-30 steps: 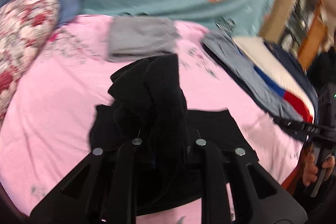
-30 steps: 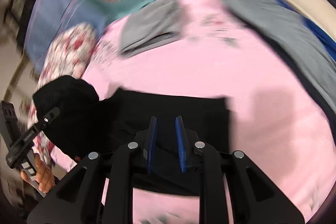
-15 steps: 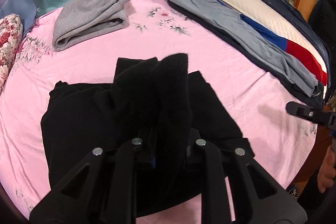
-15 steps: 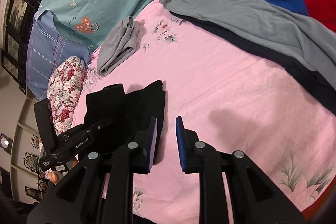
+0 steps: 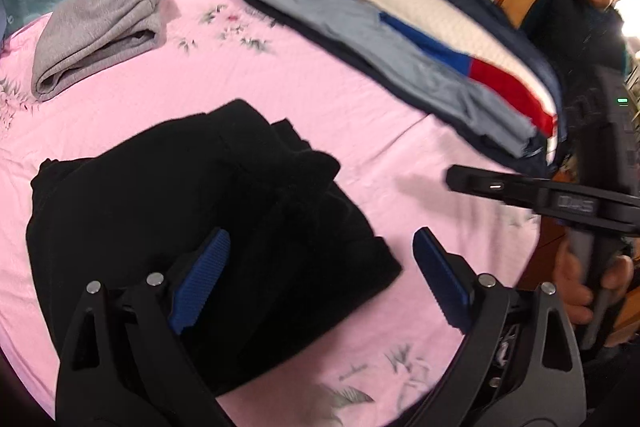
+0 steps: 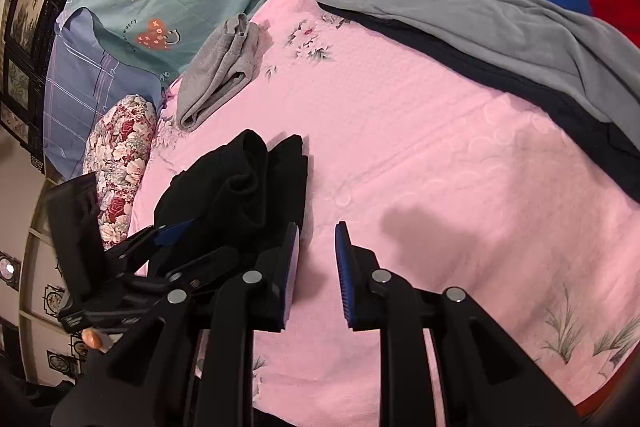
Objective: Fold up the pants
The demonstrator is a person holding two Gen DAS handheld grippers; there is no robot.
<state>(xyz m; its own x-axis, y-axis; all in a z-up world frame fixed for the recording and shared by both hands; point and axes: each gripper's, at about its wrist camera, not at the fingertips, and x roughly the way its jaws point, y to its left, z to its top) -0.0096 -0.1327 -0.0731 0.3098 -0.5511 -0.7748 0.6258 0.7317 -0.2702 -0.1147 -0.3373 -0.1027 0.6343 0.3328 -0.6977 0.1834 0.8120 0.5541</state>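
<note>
Pants lie in a black, half-folded bundle on the pink bed, directly under and ahead of my left gripper — its jaws stand wide apart, holding nothing. Their long axis seems to run away from me. My right gripper hangs just beside their right edge, jaws a little apart, empty — the left is nearer.

Left gripper: I have let go; my jaws now stand wide apart, clamped on the cloth half a second ago.
Black pants: raised bunch dropped, now a folded heap on the pink bed sheet.
</note>
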